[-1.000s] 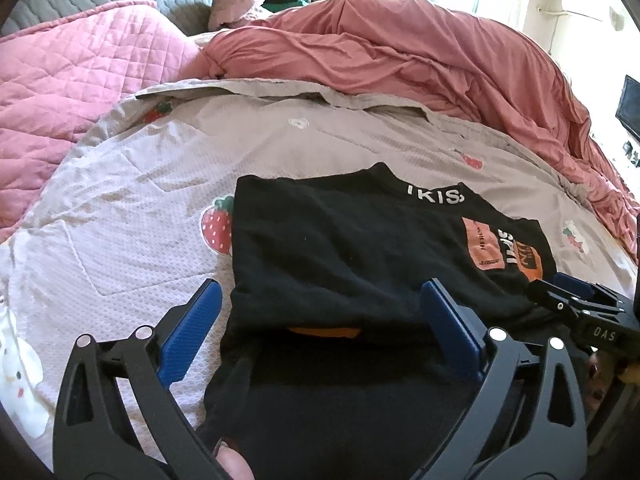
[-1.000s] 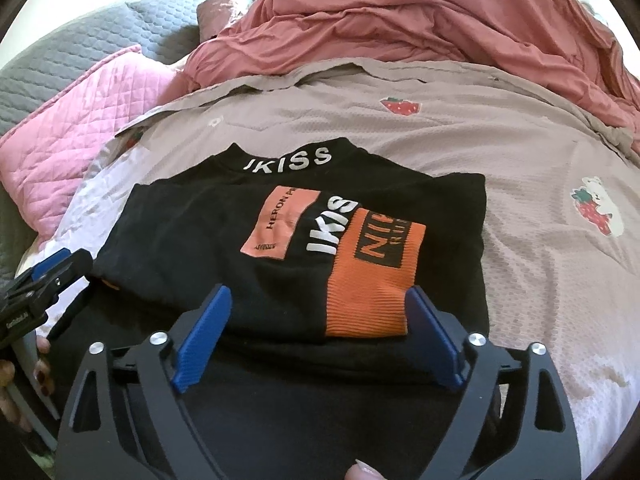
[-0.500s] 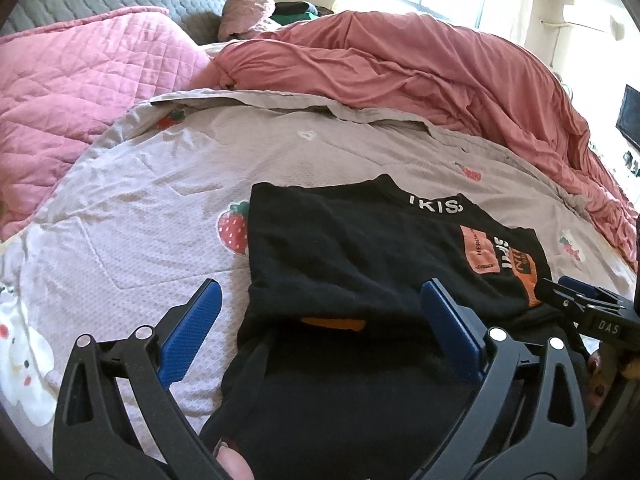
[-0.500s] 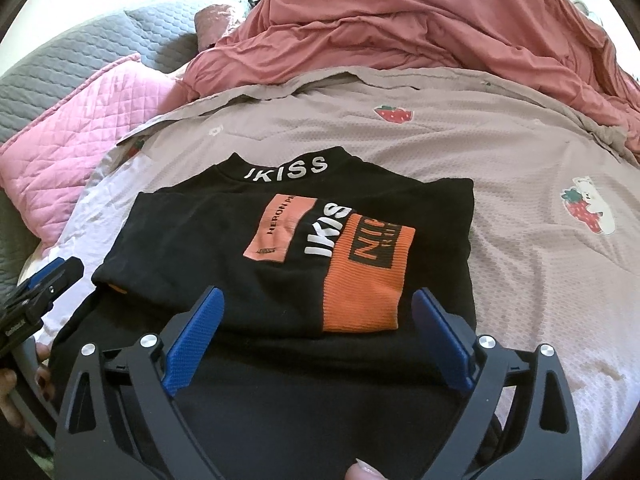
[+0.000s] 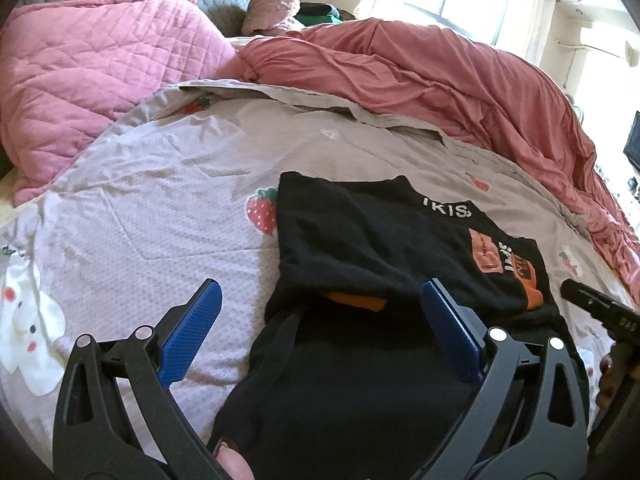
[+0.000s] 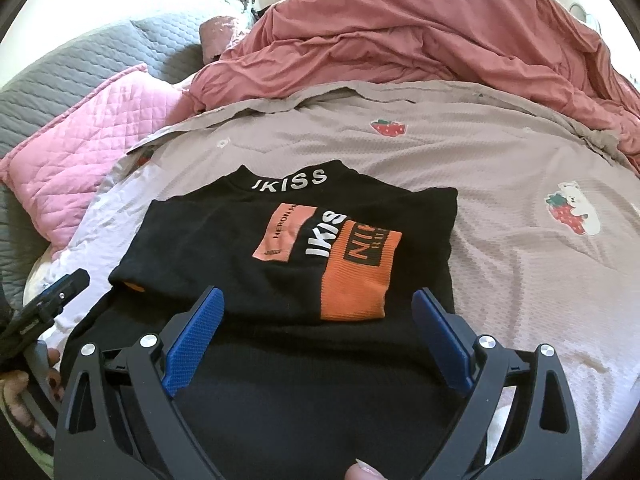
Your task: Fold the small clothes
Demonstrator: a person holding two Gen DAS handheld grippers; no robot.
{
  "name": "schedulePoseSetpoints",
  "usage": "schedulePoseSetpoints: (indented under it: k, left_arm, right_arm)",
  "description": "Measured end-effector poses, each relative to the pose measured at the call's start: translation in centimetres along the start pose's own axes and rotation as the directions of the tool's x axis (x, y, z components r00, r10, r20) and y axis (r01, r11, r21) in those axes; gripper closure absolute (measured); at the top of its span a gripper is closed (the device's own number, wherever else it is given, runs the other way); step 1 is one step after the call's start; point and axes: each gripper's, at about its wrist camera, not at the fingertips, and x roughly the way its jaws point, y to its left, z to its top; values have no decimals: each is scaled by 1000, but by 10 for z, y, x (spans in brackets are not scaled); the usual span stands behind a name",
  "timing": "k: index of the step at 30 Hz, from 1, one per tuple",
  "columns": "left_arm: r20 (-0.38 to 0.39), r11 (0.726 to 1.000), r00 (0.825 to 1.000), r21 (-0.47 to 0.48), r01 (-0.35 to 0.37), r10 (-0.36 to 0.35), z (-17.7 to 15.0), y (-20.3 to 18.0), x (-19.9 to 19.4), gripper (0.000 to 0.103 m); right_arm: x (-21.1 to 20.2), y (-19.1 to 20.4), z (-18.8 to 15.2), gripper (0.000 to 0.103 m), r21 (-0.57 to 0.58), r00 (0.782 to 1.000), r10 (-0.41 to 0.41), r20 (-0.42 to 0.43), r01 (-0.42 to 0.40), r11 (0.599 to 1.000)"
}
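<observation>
Beside bedspread (image 6: 500, 184) room, shirt (image 6: 288, 248) edges seemingly flat.

Bright daylight fr window (image 5: 476, 4), blown-out glare; fisheye edges warped.

This is a bedroom in a home. A wide bed (image 6: 500, 184) fills almost the whole view, covered with a pale sheet (image 5: 160, 208) that has printed strawberries (image 5: 262, 210) and small white bears (image 6: 576, 212). A pink quilted pillow (image 5: 92, 60) lies at the head, next to a grey quilted headboard (image 6: 72, 80). A big rose duvet (image 6: 420, 40) is pushed in a heap to the far side. Behind it, a bright window (image 5: 480, 4) with light curtains lets in the sun. A black sweater (image 6: 288, 240) lies folded on the bed, as laundry at home.
</observation>
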Motion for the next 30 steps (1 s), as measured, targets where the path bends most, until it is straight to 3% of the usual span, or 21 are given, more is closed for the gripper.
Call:
schedulePoseSetpoints:
  k: [11, 25, 30]
  left_arm:
    - [8, 999, 999, 20, -32, 32, -12, 1, -28, 10]
    - [-43, 996, 995, 10, -85, 85, -22, 27, -61, 10]
    - [-61, 997, 995, -11, -75, 74, -29, 38, -69, 10]
  right_arm:
    - [-28, -6, -6, 9, -6, 1000, 11, 21, -11, 1000]
    - [-56, -12, -20, 9, -24, 1000, 13, 21, -12, 1000]
    - [-63, -15, -27, 9, -25, 1000, 12, 13, -11, 1000]
